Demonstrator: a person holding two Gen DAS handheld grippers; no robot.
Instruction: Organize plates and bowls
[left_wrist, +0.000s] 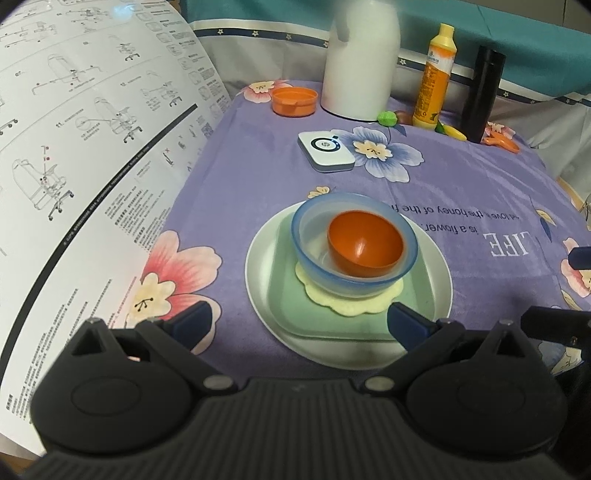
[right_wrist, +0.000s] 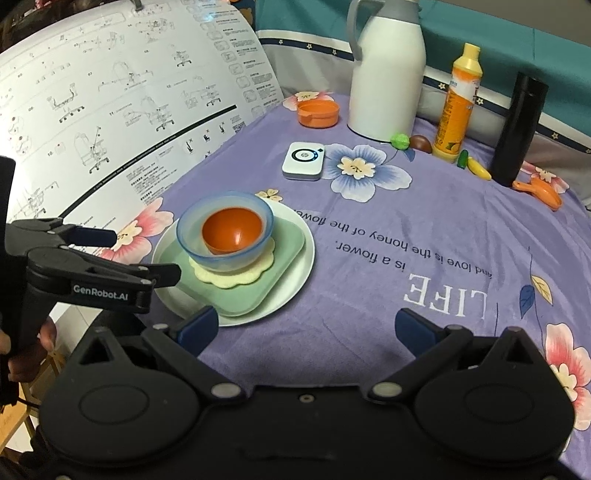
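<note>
A stack stands on the purple flowered cloth: a white round plate (left_wrist: 258, 266) (right_wrist: 295, 273) at the bottom, a pale green square plate (left_wrist: 291, 310) (right_wrist: 258, 291) on it, then a cream flower-shaped dish (left_wrist: 354, 306) (right_wrist: 229, 278). On top sits a translucent blue bowl (left_wrist: 314, 236) (right_wrist: 192, 225) with an orange bowl (left_wrist: 364, 243) (right_wrist: 232, 230) inside. My left gripper (left_wrist: 301, 321) (right_wrist: 144, 254) is open, just in front of the stack, holding nothing. My right gripper (right_wrist: 306, 328) is open over bare cloth to the right of the stack.
At the back stand a white thermos jug (right_wrist: 386, 70), an orange dish (right_wrist: 318, 113), a yellow-orange bottle (right_wrist: 458, 103) and a black flask (right_wrist: 519, 129). A white square device (right_wrist: 303, 161), small toy fruits (right_wrist: 476, 167) and an orange scoop (right_wrist: 541, 192) lie nearby. A large printed sheet (right_wrist: 110, 110) rises on the left.
</note>
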